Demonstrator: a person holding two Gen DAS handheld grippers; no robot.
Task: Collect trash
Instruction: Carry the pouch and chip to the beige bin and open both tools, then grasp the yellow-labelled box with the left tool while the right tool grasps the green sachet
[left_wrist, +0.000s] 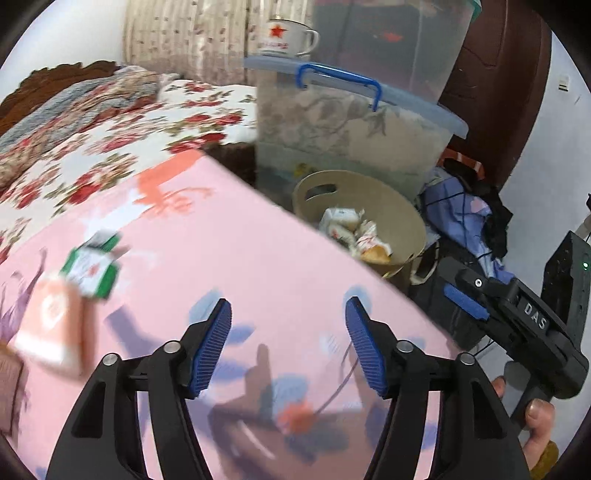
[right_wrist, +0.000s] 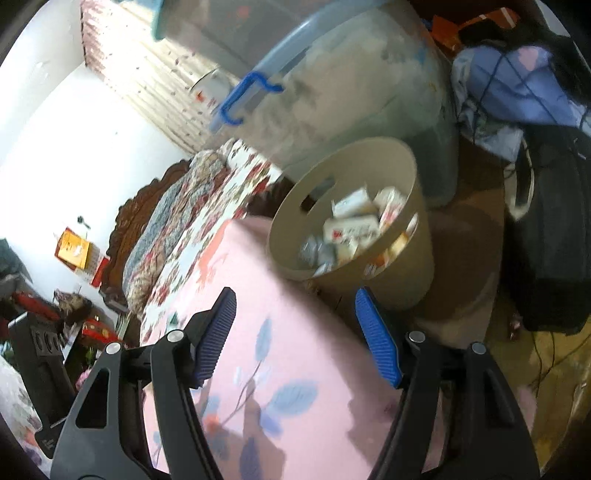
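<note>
A beige round bin (left_wrist: 402, 218) (right_wrist: 417, 266) stands on the floor beside the pink bed sheet (left_wrist: 229, 266) (right_wrist: 280, 332) and holds several crumpled wrappers and small cartons (left_wrist: 354, 232) (right_wrist: 354, 221). On the sheet lie a green-and-white carton (left_wrist: 92, 269) and an orange-and-white carton (left_wrist: 51, 321), left of my left gripper (left_wrist: 288, 325). That gripper is open over the sheet with nothing between its blue pads. My right gripper (right_wrist: 295, 317) is open too and holds nothing; it hangs over the sheet's edge, short of the bin. In the left wrist view it (left_wrist: 469, 299) shows at the right, in a person's hand (left_wrist: 535, 424).
Behind the bin stand stacked clear storage boxes (left_wrist: 354, 122) (right_wrist: 332, 92) with a blue handle; a white mug with a red star (left_wrist: 284, 37) sits on one. A floral quilt (left_wrist: 110, 133) covers the bed beyond. Purple clothes (left_wrist: 461, 218) and a black bag (right_wrist: 554, 240) lie right.
</note>
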